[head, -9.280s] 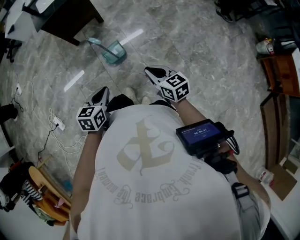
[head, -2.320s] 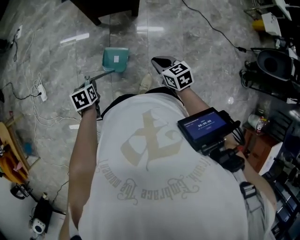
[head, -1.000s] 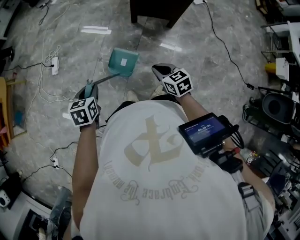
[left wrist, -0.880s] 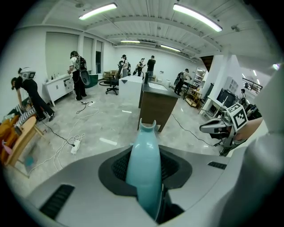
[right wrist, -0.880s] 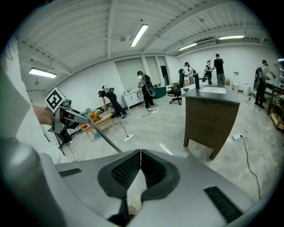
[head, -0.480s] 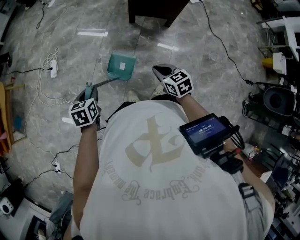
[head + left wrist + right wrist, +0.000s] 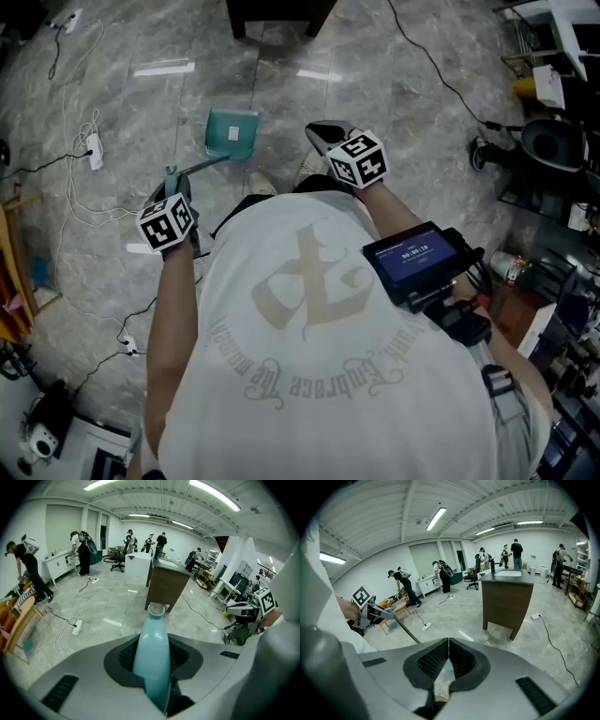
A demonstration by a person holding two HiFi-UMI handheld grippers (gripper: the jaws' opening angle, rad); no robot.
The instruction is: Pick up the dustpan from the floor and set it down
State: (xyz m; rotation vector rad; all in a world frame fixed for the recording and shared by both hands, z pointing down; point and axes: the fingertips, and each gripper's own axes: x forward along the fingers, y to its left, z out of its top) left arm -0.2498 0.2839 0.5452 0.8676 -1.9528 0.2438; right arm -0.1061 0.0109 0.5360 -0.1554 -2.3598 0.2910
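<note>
Over the floor, left gripper tilts down clamping dustpan; right gripper closed.

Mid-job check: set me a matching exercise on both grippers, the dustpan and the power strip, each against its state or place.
1 left gripper
2 right gripper
3 dustpan
4 power strip

A jaws together, nothing between them
B white, on the floor at far left
C clamped on a teal handle
D teal, pan ahead between the grippers

Pairs: 1-C, 2-A, 3-D, 4-B
</note>
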